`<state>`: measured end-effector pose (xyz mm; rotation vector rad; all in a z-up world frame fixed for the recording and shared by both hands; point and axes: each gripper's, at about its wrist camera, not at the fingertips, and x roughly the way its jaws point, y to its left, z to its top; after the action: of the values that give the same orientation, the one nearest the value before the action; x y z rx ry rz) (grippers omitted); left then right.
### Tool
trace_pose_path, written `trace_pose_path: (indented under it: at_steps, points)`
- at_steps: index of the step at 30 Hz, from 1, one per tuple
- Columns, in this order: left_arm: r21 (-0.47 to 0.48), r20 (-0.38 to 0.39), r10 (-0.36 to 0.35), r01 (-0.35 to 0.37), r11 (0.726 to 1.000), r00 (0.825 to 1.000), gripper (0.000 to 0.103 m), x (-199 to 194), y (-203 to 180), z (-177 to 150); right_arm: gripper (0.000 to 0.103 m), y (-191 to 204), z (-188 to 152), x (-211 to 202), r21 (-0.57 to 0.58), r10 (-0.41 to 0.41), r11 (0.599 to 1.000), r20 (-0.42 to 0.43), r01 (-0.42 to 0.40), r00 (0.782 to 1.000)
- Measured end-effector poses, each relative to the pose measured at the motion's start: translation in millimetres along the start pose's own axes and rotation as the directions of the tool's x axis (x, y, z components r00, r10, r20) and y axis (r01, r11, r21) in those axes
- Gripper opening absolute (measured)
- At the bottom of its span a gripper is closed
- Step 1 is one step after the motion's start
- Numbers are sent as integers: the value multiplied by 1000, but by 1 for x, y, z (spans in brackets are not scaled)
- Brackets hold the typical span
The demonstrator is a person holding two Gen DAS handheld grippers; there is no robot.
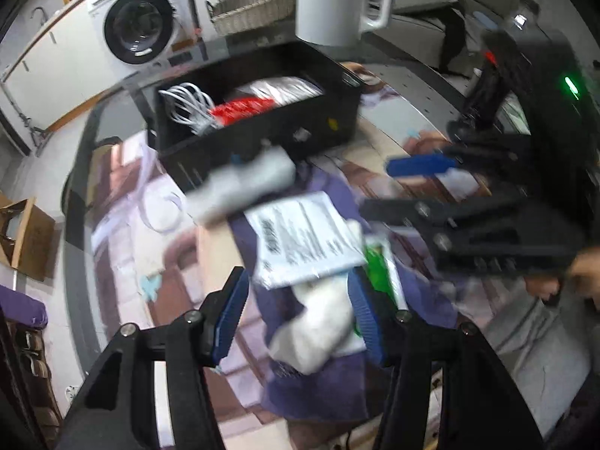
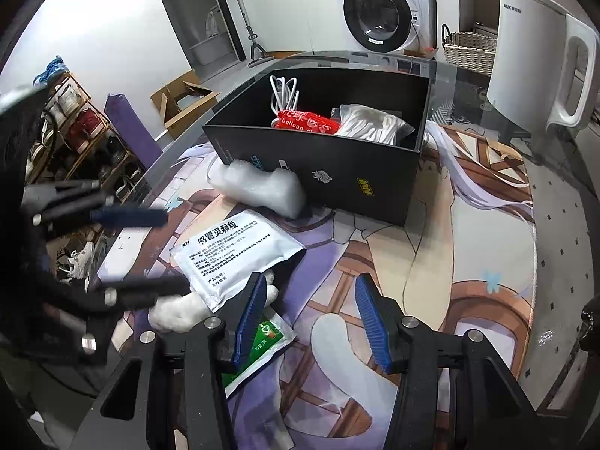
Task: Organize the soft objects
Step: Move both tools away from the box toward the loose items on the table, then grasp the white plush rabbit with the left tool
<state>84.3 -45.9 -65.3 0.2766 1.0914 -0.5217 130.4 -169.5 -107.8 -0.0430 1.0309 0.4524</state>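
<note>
A black box (image 1: 262, 138) (image 2: 337, 172) stands on the printed mat and holds a white cable (image 2: 283, 92), a red balloon pack (image 2: 307, 122) and a clear bag (image 2: 371, 120). In front of it lie a bubble-wrap roll (image 1: 243, 183) (image 2: 262, 187), a white medicine pouch (image 1: 303, 236) (image 2: 236, 255), a white fluffy toy (image 1: 318, 326) (image 2: 180, 309) and a green sachet (image 1: 378, 262) (image 2: 258, 345). My left gripper (image 1: 300, 318) (image 2: 150, 251) is open, its jaws around the fluffy toy. My right gripper (image 2: 311, 318) (image 1: 405, 191) is open and empty, beside the pouch.
A white electric kettle (image 1: 337, 0) (image 2: 536, 60) stands on the glass table behind the box. A wicker basket (image 2: 468, 50) and a washing machine (image 2: 382, 11) are beyond. A shoe rack (image 2: 75, 131) and a cardboard box (image 2: 180, 97) sit on the floor at left.
</note>
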Motion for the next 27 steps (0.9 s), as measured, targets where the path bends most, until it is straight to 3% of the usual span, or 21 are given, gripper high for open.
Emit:
trace_pose_path:
  at_steps: [14, 16, 17, 21, 27]
  points:
    - [83, -67, 23, -17, 996, 997, 55, 23, -22, -19, 51, 2, 2, 4, -5, -4, 1000, -6, 4, 1000]
    - [104, -72, 47, -40, 994, 996, 46, 26, -27, -20, 51, 0, 2, 6, -4, -11, 1000, -12, 11, 1000]
    - [113, -72, 59, -51, 992, 996, 33, 28, -28, -19, 51, 0, 1, 6, -2, -12, 1000, -13, 12, 1000]
    - [120, -61, 64, -56, 991, 996, 20, 24, -31, -11, 51, -1, 0, 0, -2, -6, 1000, -2, 6, 1000]
    - [92, -5, 41, -40, 995, 999, 17, 10, -19, -1, 51, -5, 2, -7, 12, -6, 1000, 18, 5, 1000]
